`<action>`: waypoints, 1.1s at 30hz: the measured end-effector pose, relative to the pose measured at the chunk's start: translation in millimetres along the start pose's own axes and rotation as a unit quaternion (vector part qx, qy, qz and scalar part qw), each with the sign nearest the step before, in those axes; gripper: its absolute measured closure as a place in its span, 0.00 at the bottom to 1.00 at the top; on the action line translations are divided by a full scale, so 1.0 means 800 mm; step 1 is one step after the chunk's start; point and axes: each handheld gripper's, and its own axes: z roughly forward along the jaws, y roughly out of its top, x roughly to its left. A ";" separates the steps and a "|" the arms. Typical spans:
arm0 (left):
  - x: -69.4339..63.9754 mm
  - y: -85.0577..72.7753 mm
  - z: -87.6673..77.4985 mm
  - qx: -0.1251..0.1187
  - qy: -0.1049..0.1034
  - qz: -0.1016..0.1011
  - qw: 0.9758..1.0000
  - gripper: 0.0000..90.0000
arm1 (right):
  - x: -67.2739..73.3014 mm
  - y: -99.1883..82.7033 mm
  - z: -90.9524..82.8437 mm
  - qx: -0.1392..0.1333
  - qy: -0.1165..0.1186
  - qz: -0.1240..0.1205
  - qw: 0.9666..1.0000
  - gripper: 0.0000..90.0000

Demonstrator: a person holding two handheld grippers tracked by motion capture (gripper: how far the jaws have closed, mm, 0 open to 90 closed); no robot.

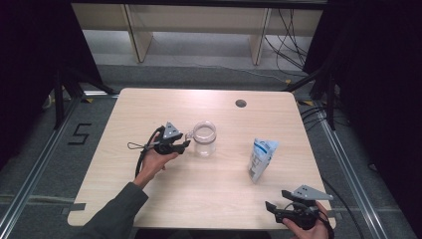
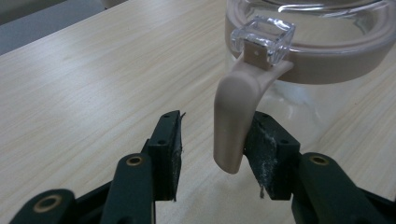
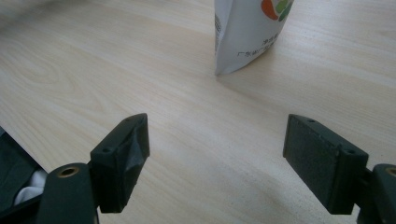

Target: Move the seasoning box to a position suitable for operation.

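Note:
A clear jug (image 1: 204, 138) with a beige rim stands upright near the middle of the table. Its beige handle (image 2: 231, 121) points left and hangs between the jaws of my left gripper (image 1: 186, 144) (image 2: 217, 123). The right pad (image 2: 268, 144) lies against the handle, while the left pad (image 2: 169, 149) stands off it with a gap. A white and blue pouch (image 1: 261, 158) (image 3: 247, 32) stands to the right of the jug. My right gripper (image 1: 271, 206) (image 3: 217, 135) rests at the table's front right corner, open, with bare wood between its jaws and the pouch ahead of it.
The light wooden table (image 1: 149, 199) has a round cable hole (image 1: 241, 103) near its far edge. Dark curtains flank both sides, and grey floor with rails surrounds the table.

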 end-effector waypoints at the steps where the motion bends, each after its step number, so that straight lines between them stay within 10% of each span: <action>1: 0.000 0.000 0.000 0.001 0.000 0.001 1.000 0.62 | -0.003 0.000 0.001 -0.003 -0.001 -0.014 1.000 0.27; 33: 0.003 -0.002 0.004 -0.009 -0.032 0.009 0.999 0.84 | 0.002 0.001 0.001 0.002 0.005 0.001 1.000 0.28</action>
